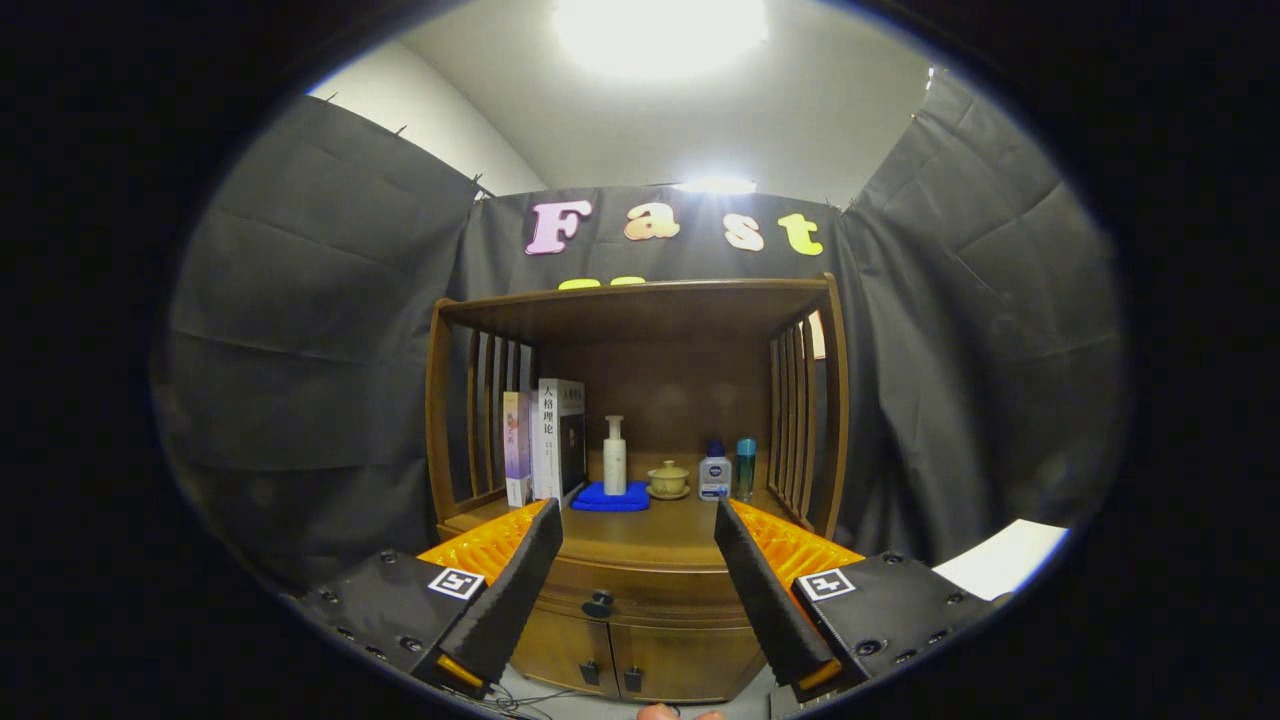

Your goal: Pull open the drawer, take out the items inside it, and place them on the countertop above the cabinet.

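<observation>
While the drawer (640, 590) is shut, we're at the approach step: jaws spread wide, gripping nothing, gripper (640, 575) well back from the cabinet (640, 650). Drawer knob (599, 603) sits between the fingers, toward 6 o'clock below the surface (650, 535). Next: advance, centre on knob, close, pull straight back

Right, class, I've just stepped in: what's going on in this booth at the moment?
A person is holding a claw up in front of a wooden cabinet. Its fingers are spread wide and hold nothing. The drawer below the countertop is closed, its handle untouched. Books, a pump bottle on a blue cloth, a small lidded cup and two more bottles sit on the countertop.
</observation>
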### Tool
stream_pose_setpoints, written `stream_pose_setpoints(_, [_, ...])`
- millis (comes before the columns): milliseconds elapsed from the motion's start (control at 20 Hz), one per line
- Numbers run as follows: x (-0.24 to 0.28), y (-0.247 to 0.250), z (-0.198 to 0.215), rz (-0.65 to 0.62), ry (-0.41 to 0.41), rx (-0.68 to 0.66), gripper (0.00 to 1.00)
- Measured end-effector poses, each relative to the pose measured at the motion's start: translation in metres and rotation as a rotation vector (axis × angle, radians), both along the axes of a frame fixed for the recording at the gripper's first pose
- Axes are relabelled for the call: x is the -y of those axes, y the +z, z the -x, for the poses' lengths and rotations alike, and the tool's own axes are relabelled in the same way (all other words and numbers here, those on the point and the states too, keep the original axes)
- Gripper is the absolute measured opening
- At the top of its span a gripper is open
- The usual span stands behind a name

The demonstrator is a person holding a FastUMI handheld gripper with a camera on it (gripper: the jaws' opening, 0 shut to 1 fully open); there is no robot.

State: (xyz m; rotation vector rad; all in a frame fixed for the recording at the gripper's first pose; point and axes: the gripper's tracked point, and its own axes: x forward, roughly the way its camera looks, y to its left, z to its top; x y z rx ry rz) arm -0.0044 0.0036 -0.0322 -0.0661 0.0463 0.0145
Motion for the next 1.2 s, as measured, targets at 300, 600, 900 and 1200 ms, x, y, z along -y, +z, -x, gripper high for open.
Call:
stream_pose_setpoints(300, [0.01, -0.014, -0.017, -0.028, -0.038, -0.033, 0.98])
stream_pose_setpoints(600, [0.009, -0.054, -0.041, -0.041, -0.038, -0.095, 0.98])
stream_pose_setpoints(900, [0.002, -0.103, -0.075, -0.021, -0.029, -0.159, 0.98])
stream_pose_setpoints(1200, [-0.011, -0.161, -0.11, -0.032, -0.025, -0.254, 0.98])
